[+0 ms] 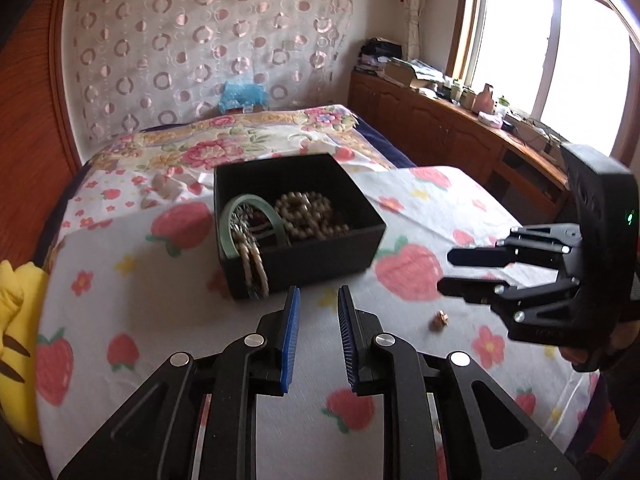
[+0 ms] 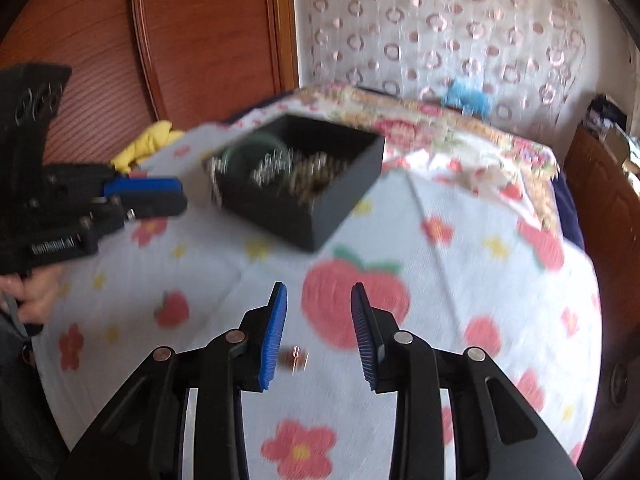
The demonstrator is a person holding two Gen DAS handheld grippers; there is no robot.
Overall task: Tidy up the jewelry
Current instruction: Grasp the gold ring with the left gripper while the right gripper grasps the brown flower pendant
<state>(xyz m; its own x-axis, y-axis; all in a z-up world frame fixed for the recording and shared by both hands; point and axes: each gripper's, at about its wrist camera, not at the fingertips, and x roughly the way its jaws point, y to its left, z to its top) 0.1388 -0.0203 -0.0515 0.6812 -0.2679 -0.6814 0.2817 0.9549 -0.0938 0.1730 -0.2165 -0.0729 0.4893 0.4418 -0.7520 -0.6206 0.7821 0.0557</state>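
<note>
Black, open-topped rectangular box sits on the strawberry-and-flower print bedsheet, holding a pale green jade-like bangle, a coil of cream pearl-like beads and a beaded strand draped over its near wall. A small gold-brown trinket lies loose on the sheet, well apart from the box; too blurred to identify further. Right gripper hovers over it, jaws parted wide, trinket just beside the inner face of the left blue pad, not gripped. Left gripper stands near the box's front wall, jaws parted narrowly, holding nothing. Yellow plush toy lies at the sheet's left edge. Wooden headboard and a circle-patterned curtain stand behind.
</note>
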